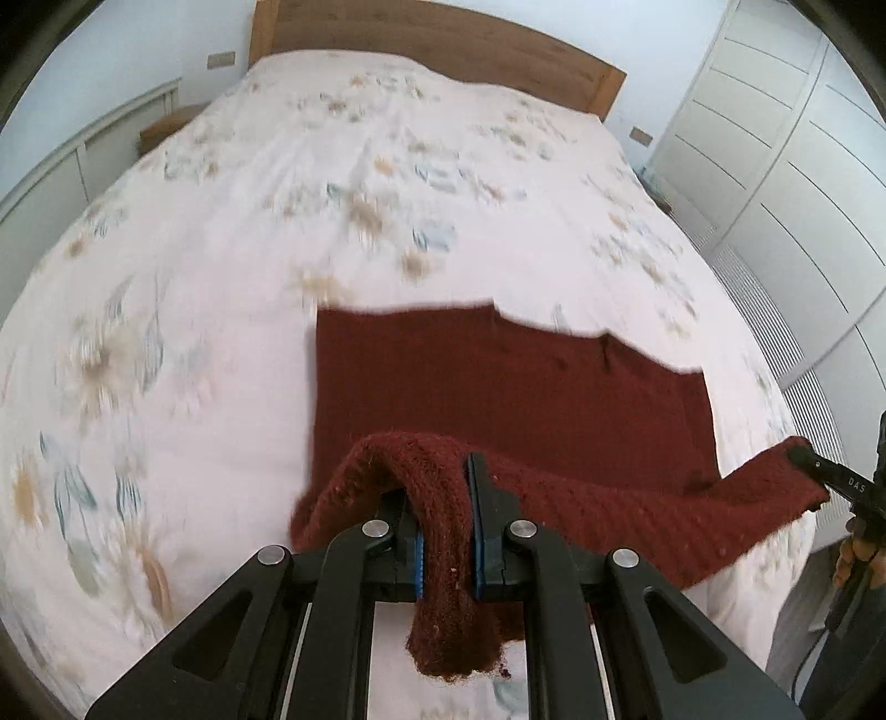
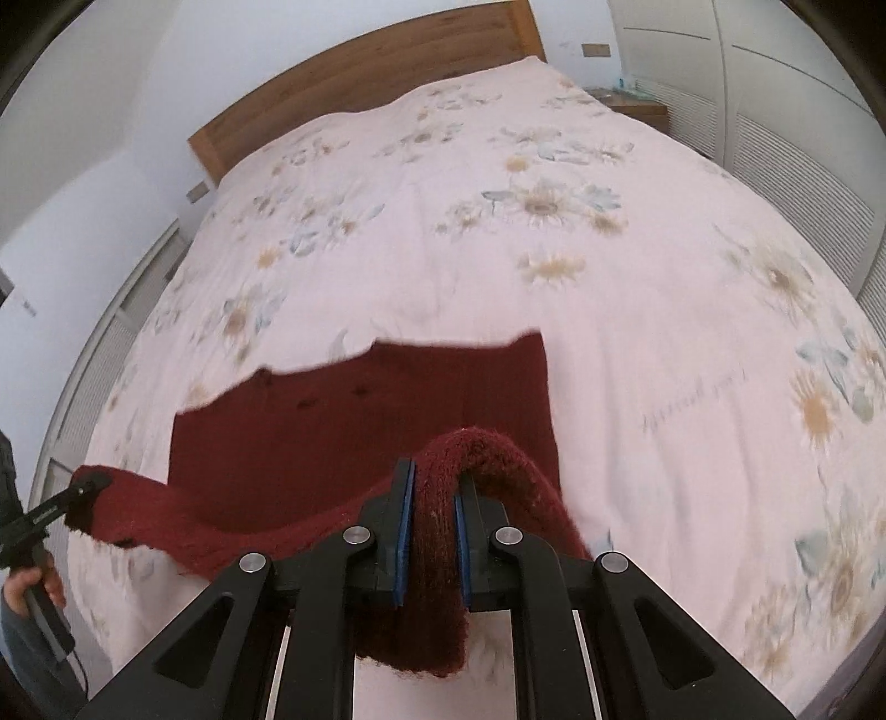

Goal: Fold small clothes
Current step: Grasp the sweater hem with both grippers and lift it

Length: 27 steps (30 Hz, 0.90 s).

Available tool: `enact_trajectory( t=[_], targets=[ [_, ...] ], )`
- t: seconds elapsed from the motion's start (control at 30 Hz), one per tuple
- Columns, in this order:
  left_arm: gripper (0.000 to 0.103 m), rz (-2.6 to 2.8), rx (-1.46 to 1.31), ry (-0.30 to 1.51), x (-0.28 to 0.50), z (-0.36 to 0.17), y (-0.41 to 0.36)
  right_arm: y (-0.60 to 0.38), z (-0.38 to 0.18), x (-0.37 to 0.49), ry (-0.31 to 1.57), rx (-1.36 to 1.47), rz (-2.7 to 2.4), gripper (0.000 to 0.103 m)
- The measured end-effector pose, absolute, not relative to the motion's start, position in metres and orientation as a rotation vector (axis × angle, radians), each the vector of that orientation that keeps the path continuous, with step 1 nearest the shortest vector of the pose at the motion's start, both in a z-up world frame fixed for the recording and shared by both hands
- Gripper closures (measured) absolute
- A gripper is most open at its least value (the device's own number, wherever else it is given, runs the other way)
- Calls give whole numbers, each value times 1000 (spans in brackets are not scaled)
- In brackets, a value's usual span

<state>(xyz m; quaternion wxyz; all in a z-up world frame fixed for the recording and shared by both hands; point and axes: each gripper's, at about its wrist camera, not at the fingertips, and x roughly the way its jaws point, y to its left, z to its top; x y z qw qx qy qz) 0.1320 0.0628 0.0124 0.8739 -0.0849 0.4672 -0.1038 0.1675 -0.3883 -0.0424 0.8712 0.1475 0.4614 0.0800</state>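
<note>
My left gripper (image 1: pixel 447 520) has its fingers clamped on one near corner of a dark red knitted garment (image 1: pixel 498 382). My right gripper (image 2: pixel 434 531) pinches the other near corner the same way. The lifted edge sags between them, while the far part lies flat on the floral bedspread (image 1: pixel 277 221), near the bed's foot.

Floral bedspread (image 1: pixel 387 183) (pale pink), wooden headboard (image 1: pixel 443 33), white wardrobe (image 1: pixel 803 138).
</note>
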Motion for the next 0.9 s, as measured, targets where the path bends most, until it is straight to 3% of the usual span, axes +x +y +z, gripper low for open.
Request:
enact_trajectory(
  t=[0.53, 0.7, 0.77, 0.8, 0.83, 0.87, 0.9],
  targets=[
    [93, -36, 15, 1104, 238, -70, 44, -370, -122, 261, 1157, 213, 43, 90],
    [91, 4, 4, 1133, 246, -87, 46, -373, -119, 258, 1134, 239, 40, 87],
    [89, 9, -5, 1140, 246, -85, 47, -374, -111, 255, 1115, 245, 38, 80],
    [82, 6, -15, 1141, 245, -82, 48, -373, -107, 253, 1103, 243, 37, 77],
    [76, -1, -24, 1142, 243, -79, 48, -372, -103, 251, 1089, 234, 35, 68],
    [59, -11, -31, 1133, 242, -74, 48, -371, -96, 248, 1069, 215, 23, 59],
    [42, -10, -27, 1116, 238, -67, 46, -368, -91, 245, 1049, 192, 8, 41]
  ],
)
